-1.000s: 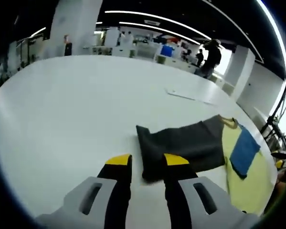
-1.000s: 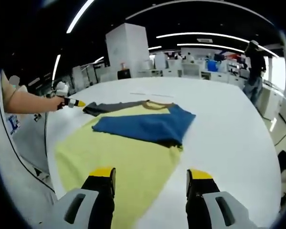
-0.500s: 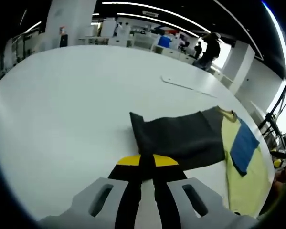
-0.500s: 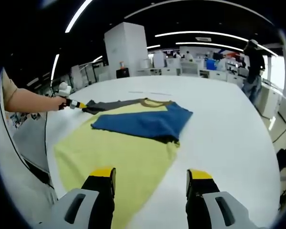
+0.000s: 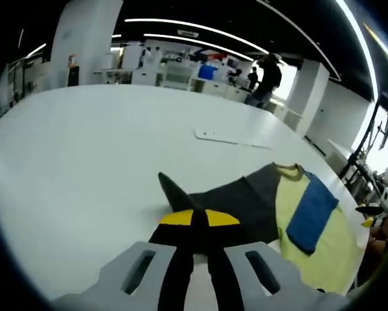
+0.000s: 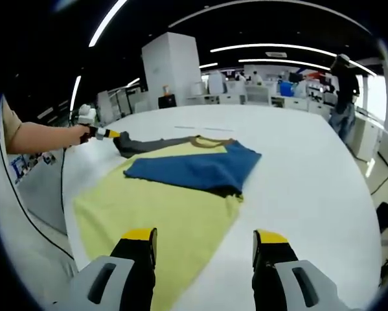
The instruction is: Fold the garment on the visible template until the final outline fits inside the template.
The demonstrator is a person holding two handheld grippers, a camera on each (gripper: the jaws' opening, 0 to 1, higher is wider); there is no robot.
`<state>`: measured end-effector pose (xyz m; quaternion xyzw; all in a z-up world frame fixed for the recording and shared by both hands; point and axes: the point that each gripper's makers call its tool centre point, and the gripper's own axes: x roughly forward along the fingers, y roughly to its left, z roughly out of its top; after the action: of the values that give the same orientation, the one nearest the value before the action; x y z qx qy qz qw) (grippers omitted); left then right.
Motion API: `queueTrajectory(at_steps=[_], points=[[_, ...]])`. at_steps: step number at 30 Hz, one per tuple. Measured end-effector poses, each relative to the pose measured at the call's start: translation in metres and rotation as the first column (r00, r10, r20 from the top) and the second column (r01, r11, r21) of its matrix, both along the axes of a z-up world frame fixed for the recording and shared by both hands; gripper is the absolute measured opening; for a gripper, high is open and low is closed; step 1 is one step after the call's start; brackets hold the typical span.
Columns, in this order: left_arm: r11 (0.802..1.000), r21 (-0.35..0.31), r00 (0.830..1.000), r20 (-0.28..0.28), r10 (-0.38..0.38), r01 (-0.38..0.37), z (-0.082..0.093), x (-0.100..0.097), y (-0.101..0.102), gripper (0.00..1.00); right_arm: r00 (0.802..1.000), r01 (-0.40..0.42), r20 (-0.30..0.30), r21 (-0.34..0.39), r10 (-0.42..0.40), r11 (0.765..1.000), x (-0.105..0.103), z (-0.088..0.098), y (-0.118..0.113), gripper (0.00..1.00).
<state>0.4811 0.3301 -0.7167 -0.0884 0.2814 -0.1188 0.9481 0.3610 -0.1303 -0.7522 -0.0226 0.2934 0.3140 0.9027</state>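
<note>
Yellow shirt with grey and blue sleeves (image 6: 161,201) lies mid-frame on the white desk (image 6: 310,188). Left gripper (image 5: 192,219) fingers pinch its grey sleeve (image 5: 232,204). Right gripper (image 6: 205,243) fingers are spread, at the bottom.

garment (image 6: 181,194): spread on the table (image 6: 310,188), body near, collar far
folded sleeve (image 6: 194,170): lies across the garment's far part
other sleeve (image 5: 226,204): at the garment's far left, between the left gripper's (image 5: 192,219) jaws
right gripper (image 6: 205,241): over the garment's near edge
</note>
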Motion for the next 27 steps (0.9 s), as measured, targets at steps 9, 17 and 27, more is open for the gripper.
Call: queueTrajectory(at_steps=[9,17,27], points=[[0.993,-0.013,0.992,0.05,-0.116,0.117,0.02,0.014,-0.055,0.02,1.0,-0.001,0.006,0.004,0.001,1.0,-0.002,0.001,-0.004,0.57],[0.972,-0.005,0.971,0.041,-0.235,0.236,0.014,0.017,-0.113,0.0,1.0,0.006,0.009,0.008,-0.006,1.0,-0.004,0.002,-0.009,0.57],[0.953,0.0,0.952,-0.044,-0.302,0.302,-0.027,0.012,-0.148,0.0,1.0,0.012,0.003,0.011,-0.012,1.0,-0.009,-0.001,-0.014,0.57]])
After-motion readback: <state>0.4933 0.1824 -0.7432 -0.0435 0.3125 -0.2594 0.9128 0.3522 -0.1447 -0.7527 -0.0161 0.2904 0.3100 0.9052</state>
